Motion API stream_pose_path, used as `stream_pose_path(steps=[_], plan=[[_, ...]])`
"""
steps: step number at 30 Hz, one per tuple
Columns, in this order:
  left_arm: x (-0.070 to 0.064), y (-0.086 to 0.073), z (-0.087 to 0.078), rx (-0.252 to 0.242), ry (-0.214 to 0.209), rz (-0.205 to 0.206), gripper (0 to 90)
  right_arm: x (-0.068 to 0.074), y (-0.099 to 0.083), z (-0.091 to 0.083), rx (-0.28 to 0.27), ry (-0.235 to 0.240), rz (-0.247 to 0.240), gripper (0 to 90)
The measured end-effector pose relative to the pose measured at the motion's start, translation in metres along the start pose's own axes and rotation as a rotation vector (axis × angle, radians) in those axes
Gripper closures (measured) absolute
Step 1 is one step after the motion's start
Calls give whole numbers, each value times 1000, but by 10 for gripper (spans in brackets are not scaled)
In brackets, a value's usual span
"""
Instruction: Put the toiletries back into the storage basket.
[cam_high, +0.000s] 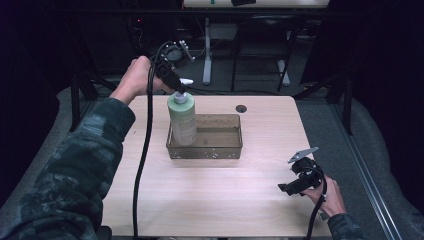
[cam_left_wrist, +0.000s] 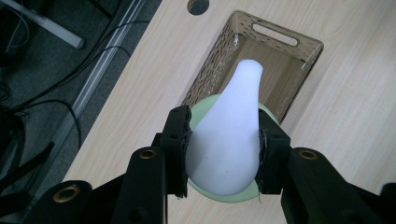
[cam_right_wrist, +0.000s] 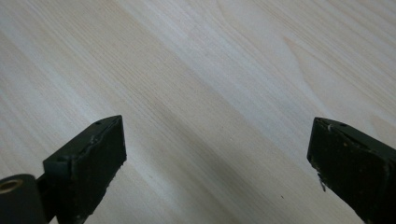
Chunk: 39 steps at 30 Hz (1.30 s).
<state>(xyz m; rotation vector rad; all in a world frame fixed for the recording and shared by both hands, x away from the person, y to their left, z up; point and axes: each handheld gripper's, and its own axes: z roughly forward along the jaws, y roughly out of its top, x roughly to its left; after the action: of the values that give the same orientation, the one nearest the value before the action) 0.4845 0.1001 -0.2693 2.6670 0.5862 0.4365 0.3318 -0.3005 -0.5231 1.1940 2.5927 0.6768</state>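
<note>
So the left gripper (cam_left_wrist: 224, 149) is clamped on the white pump head (cam_left_wrist: 229, 140) of a pale green bottle (cam_high: 182, 119), one jaw on each side of it. The bottle stands upright at the left end of a clear plastic bin (cam_high: 220, 149) in the middle of the wooden table (cam_high: 210, 200); hard to say from here whether its base is resting on the bin floor or hanging just above it.

Long axis runs straight up and down, and the spout points away from the person, toward the far side of the table.

Looks like a fairly full, heavyish bottle to me. The pump head is smooth, tapered plastic, so it could slip or wobble. The neck under the pump seems a safer hold.

The right gripper (cam_high: 300, 182) hovers low over bare table near the front right, jaws wide apart, holding nothing.
</note>
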Motion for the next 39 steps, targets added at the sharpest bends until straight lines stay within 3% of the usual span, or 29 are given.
stream_pose_path(steps=[21, 39], plan=[[2, -15, 13, -15, -1, -24, 631, 1, 0, 0, 3, -8, -6, 44], [1, -24, 32, 2, -17, -34, 631, 1, 1, -1, 0, -13, -15, 46]])
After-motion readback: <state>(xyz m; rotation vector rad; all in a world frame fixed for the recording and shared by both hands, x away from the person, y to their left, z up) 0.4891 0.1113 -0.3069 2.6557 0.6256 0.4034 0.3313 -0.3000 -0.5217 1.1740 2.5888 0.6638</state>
